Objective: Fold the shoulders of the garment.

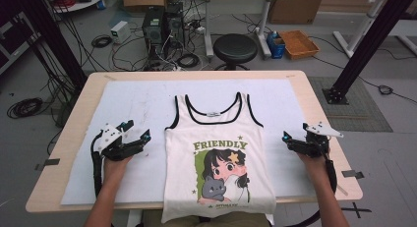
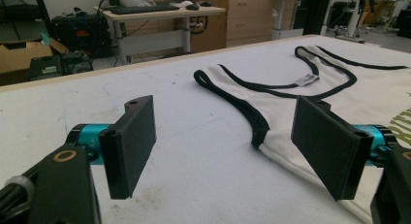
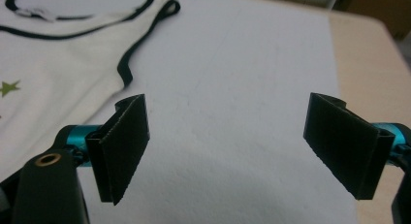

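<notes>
Top: a white tank top (image 1: pixel 219 153) lies flat at the middle of the table, neck toward 12 o'clock, hem hanging over the near edge at 6 o'clock.
Print: the high view shows "FRIENDLY" in green above a cartoon girl with a grey cat.
Trim: black binding runs round the neck and armholes; a small label sits inside the neck.
Mat: a white mat (image 1: pixel 137 104) lies under the top and covers most of the table (image 1: pixel 78 109).
Left gripper: the left gripper (image 1: pixel 136 129) rests at 9 o'clock of the top, just beside its side edge, jaws spread wide and holding nothing.
Right gripper: the right gripper (image 1: pixel 295 133) sits at 3 o'clock of the top, near its other side, jaws likewise spread and empty.
Left gripper view: it shows the armhole seam (image 2: pixel 259 132) close between the jaws and the neck label (image 2: pixel 307 79) beyond, and a desk with a keyboard (image 2: pixel 138 9) at 12 o'clock.
Right gripper view: it shows bare mat (image 3: pixel 232 112) between the jaws, the top's strap (image 3: pixel 145 35) at 11 o'clock and a green star (image 3: pixel 8 87) of the print.
Containers: in the high view an orange tray (image 1: pixel 299 44) stands on the floor at 1 o'clock beyond the table, beside a blue box (image 1: pixel 276 45); their contents cannot be made out.
Floor: a black stool (image 1: pixel 235 47) stands at 12 o'clock, with computer towers (image 1: pixel 162 23) and cables at 11 o'clock.
</notes>
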The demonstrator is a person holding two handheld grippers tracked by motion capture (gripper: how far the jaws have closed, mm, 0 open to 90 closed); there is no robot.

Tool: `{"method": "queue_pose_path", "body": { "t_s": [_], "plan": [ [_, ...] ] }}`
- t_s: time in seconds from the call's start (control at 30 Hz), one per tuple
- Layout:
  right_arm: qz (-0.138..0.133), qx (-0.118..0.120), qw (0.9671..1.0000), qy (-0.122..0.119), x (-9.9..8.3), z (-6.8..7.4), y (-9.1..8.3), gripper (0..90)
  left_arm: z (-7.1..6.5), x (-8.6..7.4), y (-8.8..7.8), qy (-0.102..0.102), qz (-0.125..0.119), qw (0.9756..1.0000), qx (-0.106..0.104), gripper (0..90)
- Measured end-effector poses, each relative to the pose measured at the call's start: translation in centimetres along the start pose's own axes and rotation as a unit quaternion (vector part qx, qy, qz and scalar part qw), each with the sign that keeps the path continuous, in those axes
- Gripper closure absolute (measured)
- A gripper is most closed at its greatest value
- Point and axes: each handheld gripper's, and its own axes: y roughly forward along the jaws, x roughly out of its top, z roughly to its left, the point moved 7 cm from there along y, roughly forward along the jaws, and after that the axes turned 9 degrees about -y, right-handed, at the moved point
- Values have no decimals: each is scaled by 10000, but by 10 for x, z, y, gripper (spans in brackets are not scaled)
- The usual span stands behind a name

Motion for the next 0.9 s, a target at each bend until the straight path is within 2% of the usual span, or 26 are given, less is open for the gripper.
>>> {"method": "queue_pose_path", "body": {
  "t_s": [0.03, 0.07, 0.13, 0.23, 0.27, 0.3, 0.33, 0.4, 0.43, 0.47, 0.6, 0.63, 0.67, 0.73, 0.87, 0.9],
  "plan": [
    [0, 0, 10000, 0, 0, 0, 0, 163, 0, 0, 0, 0, 0, 10000, 0, 242],
    [107, 200, 9997, 81, 2, -1, 2, 163, 0, 0, 0, -6, 6, 10000, 14, 242],
    [-2, 304, 9993, 224, 7, 1, 2, 162, 0, 0, 1, -22, 9, 10000, 9, 243],
    [-58, 366, 9990, 230, 16, 4, 1, 162, 0, 0, 1, -29, 24, 10000, 16, 243],
    [-184, 423, 9987, 207, 31, 7, 2, 163, 0, 0, 1, -30, 18, 10000, 19, 242],
    [-184, 423, 9987, 207, 31, 7, 2, 163, 0, 0, 1, -30, 18, 10000, 19, 243],
    [-268, 464, 9983, 247, 50, 10, 7, 163, 0, 0, 0, -33, 16, 10000, 17, 243],
    [-277, 538, 9978, 265, 69, 16, 15, 162, 1, 0, 1, -62, 3, 10000, 16, 243],
    [-277, 538, 9978, 265, 69, 16, 15, 162, 1, 0, 1, -62, 3, 10000, 16, 243],
    [-197, 622, 9977, 206, 87, 22, 25, 163, 1, 0, 0, -84, -1, 10000, 15, 243],
    [-8, 708, 9974, 96, 112, 29, 48, 163, 2, 0, 0, -108, -2, 9999, 32, 243],
    [-8, 708, 9974, 96, 112, 29, 48, 163, 2, 0, 0, -108, -2, 9999, 32, 243],
    [151, 701, 9973, 164, 117, 31, 61, 162, 2, 0, 0, -109, -1, 9999, 24, 243],
    [367, 667, 9969, 200, 116, 32, 76, 163, 2, 0, 0, -111, 10, 9999, 13, 244],
    [841, 614, 9939, 370, 102, 37, 106, 181, 2, 0, 0, -113, 4, 9999, 22, 244],
    [841, 614, 9939, 370, 102, 37, 106, 181, 2, 0, 0, -113, 4, 9999, 22, 244]
  ]
}}
